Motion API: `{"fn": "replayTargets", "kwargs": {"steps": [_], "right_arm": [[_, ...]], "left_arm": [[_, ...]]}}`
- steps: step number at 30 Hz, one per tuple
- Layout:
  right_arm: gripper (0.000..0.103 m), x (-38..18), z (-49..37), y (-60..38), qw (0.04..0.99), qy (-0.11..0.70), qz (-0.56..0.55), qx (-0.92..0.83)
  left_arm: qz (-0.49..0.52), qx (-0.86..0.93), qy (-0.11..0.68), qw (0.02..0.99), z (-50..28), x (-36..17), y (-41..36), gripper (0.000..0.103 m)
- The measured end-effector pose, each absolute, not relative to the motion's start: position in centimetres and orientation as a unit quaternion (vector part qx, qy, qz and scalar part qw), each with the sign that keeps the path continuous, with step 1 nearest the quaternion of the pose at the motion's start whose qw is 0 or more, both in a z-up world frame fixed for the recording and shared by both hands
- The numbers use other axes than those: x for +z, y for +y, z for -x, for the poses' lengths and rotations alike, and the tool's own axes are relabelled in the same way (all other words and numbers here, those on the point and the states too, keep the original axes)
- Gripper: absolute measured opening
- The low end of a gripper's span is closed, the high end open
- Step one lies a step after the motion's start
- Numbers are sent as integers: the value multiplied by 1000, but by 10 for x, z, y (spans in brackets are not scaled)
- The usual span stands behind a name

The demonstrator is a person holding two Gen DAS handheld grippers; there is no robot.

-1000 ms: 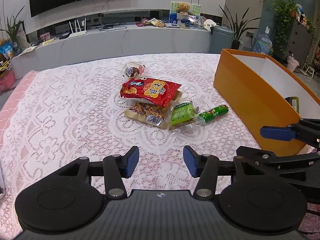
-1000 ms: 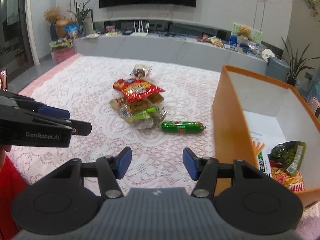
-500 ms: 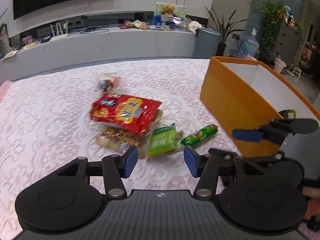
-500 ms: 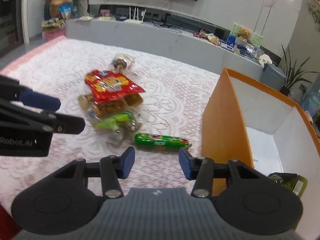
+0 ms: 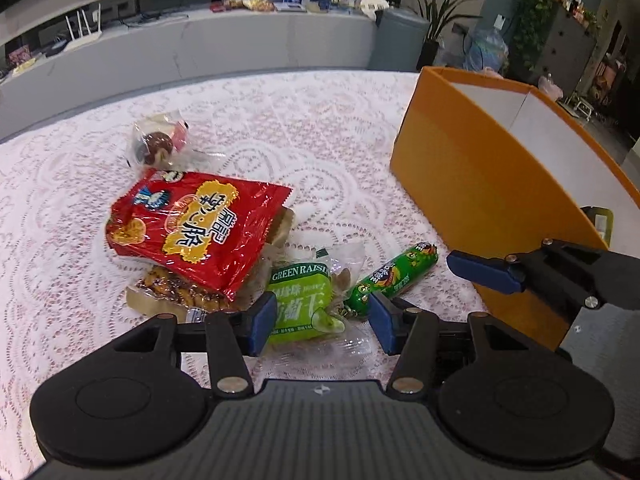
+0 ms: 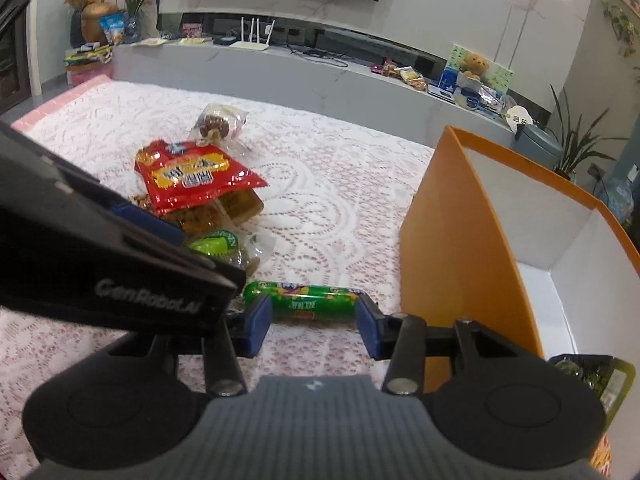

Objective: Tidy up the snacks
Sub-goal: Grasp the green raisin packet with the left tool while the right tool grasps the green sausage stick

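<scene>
Blue-padded grippers low over crinkly snack packets on white lace.
Left gripper (image 5: 318, 322) straddles the green raisin pouch (image 5: 302, 300), unpinched; right gripper (image 6: 314, 326), parted, frames the glossy green sausage tube (image 6: 304, 300). Farther back, red foil bag (image 5: 192, 228); right, orange box (image 5: 480, 184).

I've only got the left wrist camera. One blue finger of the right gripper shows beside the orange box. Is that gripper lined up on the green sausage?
Observer: Yes. In the right wrist view the green sausage lies crosswise just past the tips of the right gripper. The jaws are open and the pads are not pressing it.
Operator: What's inside the box?
Observer: The orange box has a white floor that is bare toward the back. A dark green packet lies in the near corner.
</scene>
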State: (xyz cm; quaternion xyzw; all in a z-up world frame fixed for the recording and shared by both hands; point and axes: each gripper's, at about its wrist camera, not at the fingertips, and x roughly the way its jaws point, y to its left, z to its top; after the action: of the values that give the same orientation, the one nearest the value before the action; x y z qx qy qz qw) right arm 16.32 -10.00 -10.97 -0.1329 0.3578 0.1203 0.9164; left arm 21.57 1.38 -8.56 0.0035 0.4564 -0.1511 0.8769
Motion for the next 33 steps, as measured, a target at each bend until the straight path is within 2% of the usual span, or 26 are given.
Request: {"fn": "replayTargets", "kwargs": {"steps": [14,16,18,26,33], "right_arm": [[44,-121,-166,-103,913,372,118,118],[44,-122,-164,-105,913,373,112,121],[42,-125,-162,-105,910,383,113,116],[41,-125,-153,-111,915,383,70,102],[42,-117,-163,-125,920,382,-69,60]], "left_arm": [[-34,-164,500,850,-238,-98,17,61],[-47,-168,516,839,-240,-102,12,65],[-83,-169,505,842,-237,-103,4,61],[-8,-144,472,870,-219,-89,20,48],[53,-104,448,886,-203,-66,43,47]]}}
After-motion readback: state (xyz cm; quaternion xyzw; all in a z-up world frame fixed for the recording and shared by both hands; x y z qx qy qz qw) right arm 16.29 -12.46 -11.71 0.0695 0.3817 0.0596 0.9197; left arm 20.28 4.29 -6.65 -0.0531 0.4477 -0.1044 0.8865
